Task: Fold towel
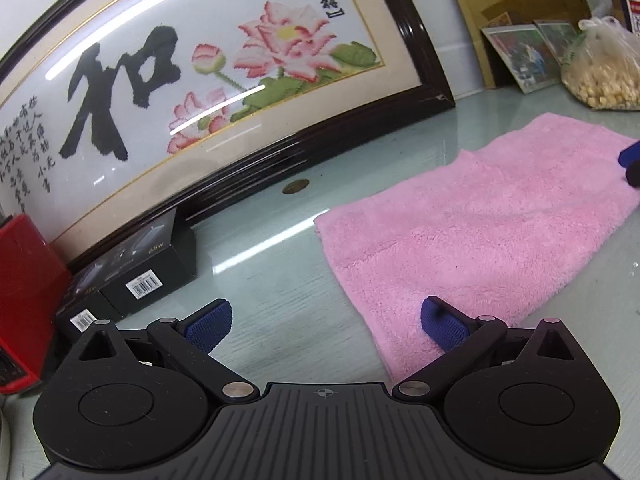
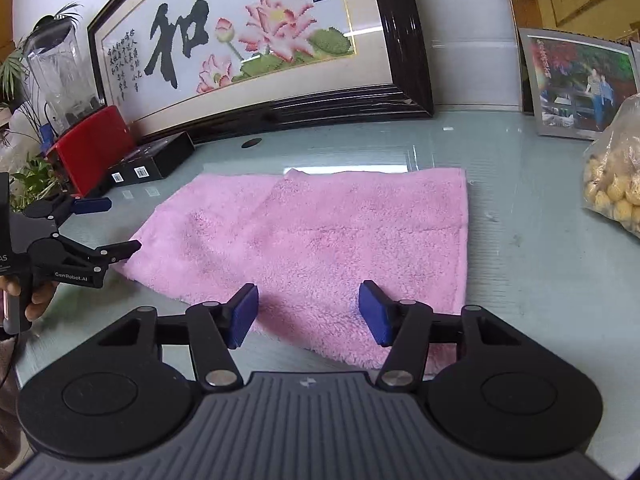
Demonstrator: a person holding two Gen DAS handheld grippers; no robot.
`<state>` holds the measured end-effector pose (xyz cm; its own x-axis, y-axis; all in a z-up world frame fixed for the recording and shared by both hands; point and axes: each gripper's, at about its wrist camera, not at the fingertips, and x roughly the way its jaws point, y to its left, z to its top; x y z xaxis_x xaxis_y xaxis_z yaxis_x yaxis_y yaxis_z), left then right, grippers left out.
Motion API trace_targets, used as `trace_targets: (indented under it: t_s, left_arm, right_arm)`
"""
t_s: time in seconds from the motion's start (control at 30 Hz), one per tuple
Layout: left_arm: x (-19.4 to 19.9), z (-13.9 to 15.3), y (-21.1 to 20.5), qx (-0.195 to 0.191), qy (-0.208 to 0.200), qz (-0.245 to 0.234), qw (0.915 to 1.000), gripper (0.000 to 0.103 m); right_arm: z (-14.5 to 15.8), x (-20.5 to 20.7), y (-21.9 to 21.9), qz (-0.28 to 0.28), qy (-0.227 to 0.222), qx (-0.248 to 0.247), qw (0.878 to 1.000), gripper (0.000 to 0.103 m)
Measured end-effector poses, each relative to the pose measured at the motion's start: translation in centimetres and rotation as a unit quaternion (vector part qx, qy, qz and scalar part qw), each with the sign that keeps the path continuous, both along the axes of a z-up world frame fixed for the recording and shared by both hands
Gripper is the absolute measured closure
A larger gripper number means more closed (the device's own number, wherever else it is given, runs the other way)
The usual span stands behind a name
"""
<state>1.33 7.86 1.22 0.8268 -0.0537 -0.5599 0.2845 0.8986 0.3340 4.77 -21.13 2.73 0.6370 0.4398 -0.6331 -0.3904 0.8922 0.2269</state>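
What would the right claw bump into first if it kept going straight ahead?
Most likely the pink towel. The right claw is open and aimed over the towel's near edge, pointing slightly down, so it should meet the cloth before the big framed picture behind. Its exact height is hard to judge.

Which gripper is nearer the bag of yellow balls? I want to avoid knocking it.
Right. The right gripper hangs open over the pink towel's near edge, on the bag's side. The left gripper is open at the towel's far-left corner.
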Motion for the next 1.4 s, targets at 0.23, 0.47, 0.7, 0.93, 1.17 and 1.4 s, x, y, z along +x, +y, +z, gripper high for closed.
trace_targets:
  t_s: [0.23, 0.47, 0.7, 0.93, 1.17, 1.4]
  left_arm:
    - [-2.5, -0.4, -0.9, 0.049, -0.042, -0.094, 0.9934, 0.008]
    - [-3.9, 0.4, 0.9, 0.029, -0.066, -0.143, 0.9871, 0.0]
    - [-4.0, -0.2, 1.2, 0.033, -0.056, -0.18, 0.9816, 0.042]
    - [-4.0, -0.8, 1.4, 0.036, -0.045, -0.216, 0.9748, 0.031]
    - [-5.0, -0.8, 0.0, 0.027, -0.031, -0.241, 0.9697, 0.031]
    - [-3.5, -0.4, 1.3, -0.032, 0.027, -0.267, 0.9627, 0.066]
  right_arm:
    - [-0.6, 0.2, 0.5, 0.015, -0.01, 0.002, 1.0, 0.026]
    - [-1.1, 0.2, 0.3, 0.031, -0.022, 0.013, 0.999, 0.019]
    - [-1.2, 0.2, 0.3, 0.033, -0.022, 0.015, 0.999, 0.018]
    - [-1.1, 0.2, 0.2, 0.033, -0.021, 0.016, 0.999, 0.017]
    - [-1.2, -0.1, 0.3, 0.031, -0.022, 0.015, 0.999, 0.017]
    - [-1.1, -0.1, 0.2, 0.029, -0.018, 0.022, 0.999, 0.017]
